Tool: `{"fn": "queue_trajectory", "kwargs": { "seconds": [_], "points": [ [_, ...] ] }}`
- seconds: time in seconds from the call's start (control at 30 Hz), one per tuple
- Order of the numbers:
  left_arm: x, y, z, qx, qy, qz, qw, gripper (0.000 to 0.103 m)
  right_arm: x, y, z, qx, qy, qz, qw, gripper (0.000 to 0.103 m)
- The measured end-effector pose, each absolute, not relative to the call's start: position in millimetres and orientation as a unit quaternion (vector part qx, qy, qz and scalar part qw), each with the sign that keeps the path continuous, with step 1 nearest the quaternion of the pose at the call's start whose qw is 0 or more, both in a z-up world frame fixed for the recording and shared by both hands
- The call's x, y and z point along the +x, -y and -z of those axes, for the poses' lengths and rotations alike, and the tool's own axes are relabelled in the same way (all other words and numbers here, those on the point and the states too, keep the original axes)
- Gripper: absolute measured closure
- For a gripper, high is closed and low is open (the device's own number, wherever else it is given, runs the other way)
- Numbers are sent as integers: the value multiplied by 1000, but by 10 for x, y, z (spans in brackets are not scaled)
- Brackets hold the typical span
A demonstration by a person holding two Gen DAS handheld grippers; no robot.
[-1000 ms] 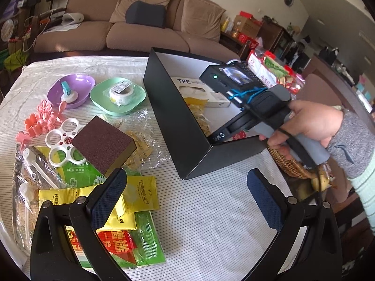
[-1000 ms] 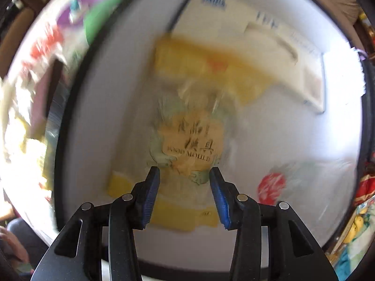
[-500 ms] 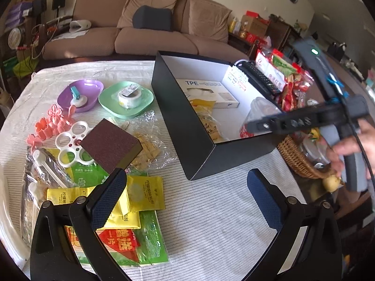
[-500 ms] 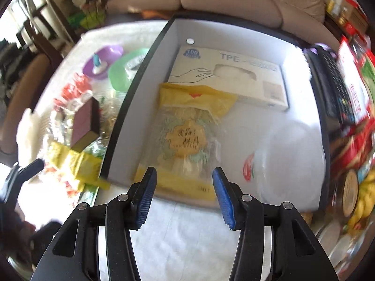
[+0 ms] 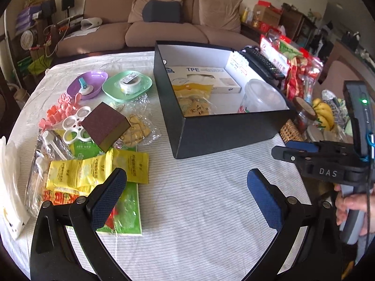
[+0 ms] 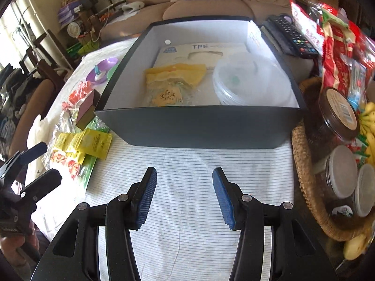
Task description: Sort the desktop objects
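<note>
Two hand-held grippers: both empty, both hovering over bare striped cloth in front of the box.
Right hand-held gripper (image 6: 184, 196): jaws parted, nothing between the blue pads, aimed at the near wall of the black box (image 6: 199, 128).
Left hand-held gripper (image 5: 185, 196): spread wide, released, pointing at the desk (image 5: 199, 210) just right of the loose pile.
Box so far: a white TPE carton (image 5: 206, 78) along the back, a yellow-topped mould packet (image 5: 193, 100) in front of it, a clear lidded tub (image 5: 262, 98) at the right — room left on the floor, I'd say.
Waiting pile: left of the box, overlapping heavily — yellow sachets (image 5: 98, 171) on a green pack, a brown sanding sponge (image 5: 105, 124) perched on clear bags, a white ring mould (image 5: 76, 124), pink cutters (image 5: 62, 110).
Dishes: purple bowl (image 5: 88, 84) and green plate (image 5: 127, 85) with a tape roll, further back.
Next pick, my read: the sponge — it sits on top, blocky and firm, an easy pinch across its sides.
Tip: come down square and lift straight up, so the crinkly bags beneath aren't dragged along.
</note>
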State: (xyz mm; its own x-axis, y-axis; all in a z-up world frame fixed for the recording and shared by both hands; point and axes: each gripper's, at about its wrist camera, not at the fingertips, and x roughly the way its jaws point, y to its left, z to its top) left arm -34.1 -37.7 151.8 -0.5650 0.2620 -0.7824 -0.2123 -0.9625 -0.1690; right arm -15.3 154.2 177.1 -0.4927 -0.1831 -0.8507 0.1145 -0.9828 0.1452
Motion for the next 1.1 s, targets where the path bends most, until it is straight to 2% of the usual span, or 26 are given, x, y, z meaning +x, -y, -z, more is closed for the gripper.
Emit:
{"fn": "queue_trajectory", "kwargs": {
  "seconds": [0.27,0.57,0.63,0.83,0.97,1.0,1.1],
  "points": [
    [-263,64,-1421,-451,27,-887,99,0,97,-1837,-1620,463,74,881,68,51],
    [-324,-169,-1110,-448,36,-891,60,0,101,-1983,-1299,452,63,888,44,51],
    [-359,-198,-989,-447,29,-893,46,0,74,-1989,-1232,444,51,893,46,45],
    [-476,-237,-607,-460,17,-888,10,0,-25,-1982,-920,459,28,887,34,42],
    [-508,-247,-411,-467,18,-884,-1,0,-45,-1908,-751,477,-7,879,19,30],
    [-511,-253,-371,-470,21,-882,-2,0,-40,-1907,-731,476,-6,879,18,22],
    [-510,-258,-278,-475,20,-880,-2,0,-31,-1928,-676,471,-2,882,7,18]
  ]
}}
